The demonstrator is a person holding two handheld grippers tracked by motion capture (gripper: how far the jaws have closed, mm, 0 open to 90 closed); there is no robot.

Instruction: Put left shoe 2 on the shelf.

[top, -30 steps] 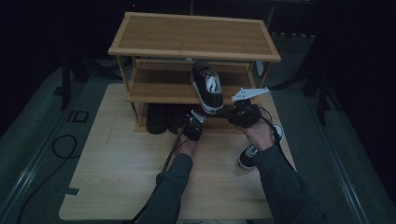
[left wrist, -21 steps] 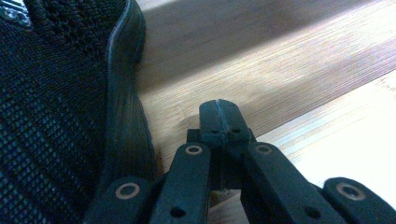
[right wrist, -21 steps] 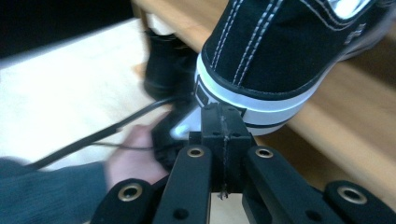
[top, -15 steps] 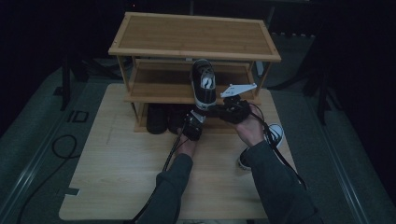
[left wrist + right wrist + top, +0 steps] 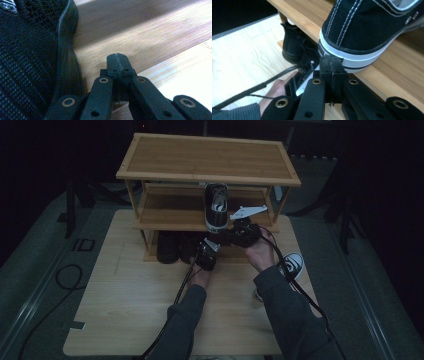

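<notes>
So the wooden shoe rack (image 5: 150, 157) is sitting at the far end of the table (image 5: 125, 320), three levels. Top shelf is bare wood. The middle shelf is holding the black canvas sneaker (image 5: 216, 210), heel toward me and poking out over the front edge. Down at the bottom, under the rack, a couple of dark shoes (image 5: 172, 247) are parked side by side at the left, right on the tabletop.

The sneaker is black canvas with white stitching, a thick white rubber sole with a black stripe around it — in the right gripper view the heel (image 5: 352, 57) is overhanging the shelf lip. Its mate (image 5: 292, 265) is lying on the table over by my right sleeve, white toe cap showing.

I'm holding my right gripper (image 5: 232, 236) just below and in front of that heel, jaws pressed together with nothing between them; the closed tips (image 5: 332, 63) are sitting right at the sole, can't tell if they're actually touching. My left gripper (image 5: 207, 252) is lower, at the bottom level, also closed tight and empty — tips (image 5: 117, 62) hovering over bare wood, just beside a black mesh shoe (image 5: 30, 62) at their left.

Room-wise: the middle shelf is open either side of the sneaker, and the near half of the table is open too.
</notes>
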